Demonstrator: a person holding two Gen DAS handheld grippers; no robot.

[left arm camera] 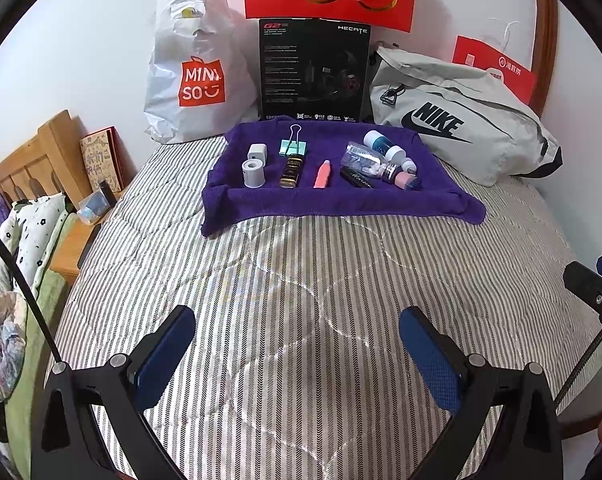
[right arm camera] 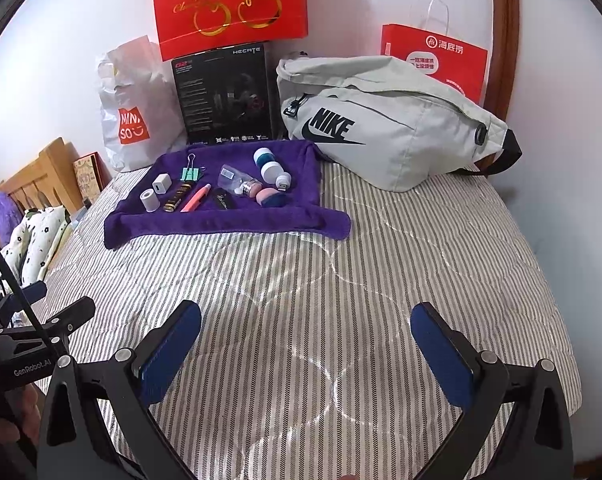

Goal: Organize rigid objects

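Both tools are spread apart and hold nothing: the left tool [left arm camera: 295, 354] and the right tool [right arm camera: 307, 354] hover over the striped bed [left arm camera: 301, 280]. Well ahead of them, the purple towel [left arm camera: 341, 200] carries the small items, up and left of the right tool.

Small rigid items [left arm camera: 325, 166], seemingly toiletries and stationery, on purple towel [left arm camera: 341, 200]
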